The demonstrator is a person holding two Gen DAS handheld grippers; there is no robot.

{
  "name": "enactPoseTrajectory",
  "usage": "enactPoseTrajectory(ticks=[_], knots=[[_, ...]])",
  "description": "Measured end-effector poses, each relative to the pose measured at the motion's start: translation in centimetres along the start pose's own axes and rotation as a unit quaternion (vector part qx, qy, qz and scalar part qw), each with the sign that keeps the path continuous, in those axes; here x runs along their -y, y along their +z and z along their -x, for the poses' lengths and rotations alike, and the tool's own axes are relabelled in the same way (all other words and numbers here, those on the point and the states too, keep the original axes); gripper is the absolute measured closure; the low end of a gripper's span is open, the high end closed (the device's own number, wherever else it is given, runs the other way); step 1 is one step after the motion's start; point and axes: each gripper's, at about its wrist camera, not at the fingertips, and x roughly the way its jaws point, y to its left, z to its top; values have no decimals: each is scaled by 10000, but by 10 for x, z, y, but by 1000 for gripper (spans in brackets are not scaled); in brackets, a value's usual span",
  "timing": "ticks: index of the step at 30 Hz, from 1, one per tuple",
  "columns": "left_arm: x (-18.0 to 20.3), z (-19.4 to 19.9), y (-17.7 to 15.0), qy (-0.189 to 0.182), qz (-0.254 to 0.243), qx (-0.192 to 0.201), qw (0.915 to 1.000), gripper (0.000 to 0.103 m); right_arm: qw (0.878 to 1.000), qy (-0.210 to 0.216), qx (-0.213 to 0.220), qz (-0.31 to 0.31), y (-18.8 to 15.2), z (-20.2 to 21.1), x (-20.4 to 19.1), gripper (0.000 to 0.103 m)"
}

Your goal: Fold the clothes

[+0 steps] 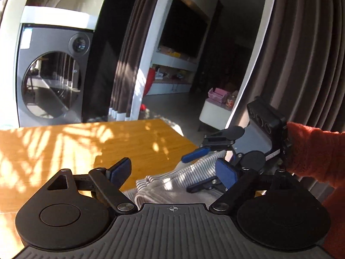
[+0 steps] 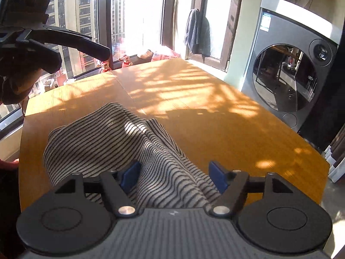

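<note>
Striped garment (image 2: 120, 142) bunched under us on wooden table (image 2: 215, 112) | left gripper (image 1: 174, 172) jaws spread, empty | right gripper (image 2: 174, 174) jaws spread, straddling cloth

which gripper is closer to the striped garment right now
Right. The right gripper is open with the striped garment bunched between its fingers; the left gripper hovers open just above it.

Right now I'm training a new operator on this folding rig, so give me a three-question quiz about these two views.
1. True or false: both grippers are open.
2. What pattern does the grey-and-white fabric garment show?
3. The garment lies on: A) orange wooden table B) grey front-loading washing machine C) floor.

Key:
1. True: left gripper and right gripper have jaws apart.
2. Stripes.
3. A.
</note>
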Motion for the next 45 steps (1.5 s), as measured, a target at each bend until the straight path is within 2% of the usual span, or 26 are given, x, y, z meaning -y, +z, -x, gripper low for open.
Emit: enactPoseTrajectory(ticks=[2, 3, 5, 6, 7, 8, 9, 11, 17, 19, 21, 23, 25, 27, 28, 31, 34, 35, 37, 40, 42, 44, 45], knots=[[20, -19, 4, -377, -271, -105, 9989, 21, 9999, -97, 82, -64, -2, 2, 0, 28], [26, -32, 0, -440, -433, -286, 9977, 21, 9998, -143, 134, -102, -3, 5, 1, 28], [32, -65, -10, -320, -723, -754, 9940, 21, 9989, -248, 247, -325, -5, 12, 3, 28], [30, -81, -18, -94, -743, -1012, 9920, 21, 9982, -268, 285, -464, -7, 15, 4, 28], [28, -93, -24, 81, -756, -1192, 9900, 27, 9972, -288, 323, -604, -8, 19, 4, 29], [27, -100, -28, 180, -762, -1261, 9889, 28, 9961, -309, 361, -743, -10, 22, 5, 42], [25, -107, -32, 279, -768, -1330, 9877, 28, 9948, -329, 398, -882, -11, 25, 5, 67], [27, -111, -34, 376, -780, -1384, 9866, 25, 9914, -369, 473, -1159, -14, 32, 6, 79], [22, -110, -37, 388, -657, -1364, 9877, 20, 9769, -505, 661, -1969, -24, 49, 10, 78], [22, -106, -38, 418, -613, -1340, 9882, 20, 9752, -663, 333, -2085, -40, 19, 16, 78], [23, -104, -37, 456, -570, -1344, 9882, 20, 9701, -624, 498, -2293, -42, 16, 18, 77], [24, -103, -38, 444, -558, -1342, 9884, 19, 9717, -705, 503, -2200, -35, 25, 12, 75], [25, -101, -39, 430, -563, -1332, 9886, 18, 9751, -719, 440, -2051, -32, 36, 0, 67], [26, -101, -40, 442, -573, -1304, 9888, 17, 9749, -582, 401, -2111, -35, 52, -8, 41], [26, -100, -41, 446, -583, -1284, 9890, 17, 9734, -476, 398, -2207, -38, 61, -12, 39], [25, -98, -42, 413, -550, -1230, 9900, 17, 9565, -90, 466, -2880, -59, 91, -18, 32], [24, -91, -36, 298, -484, -1087, 9925, 13, 9240, 480, 471, -3763, -90, 102, -25, 29], [25, -86, -32, 230, -490, -953, 9940, 8, 9152, 600, 421, -3963, -100, 97, -30, 29], [24, -77, -22, 150, -504, -641, 9966, 6, 8964, 823, 333, -4342, -118, 87, -38, 29], [18, -71, -7, 240, -550, -379, 9975, 3, 8830, 825, 452, -4598, -121, 72, -30, 32], [7, -80, -6, 300, -522, -595, 9964, 2, 8736, 826, 532, -4766, -123, 62, -25, 38], [-10, -95, -13, 276, -310, -1041, 9937, 2, 8649, 807, 610, -4916, -124, 53, -19, 41], [-19, -101, -17, 274, -173, -1237, 9918, 2, 8686, 651, 641, -4871, -120, 51, -10, 42]])
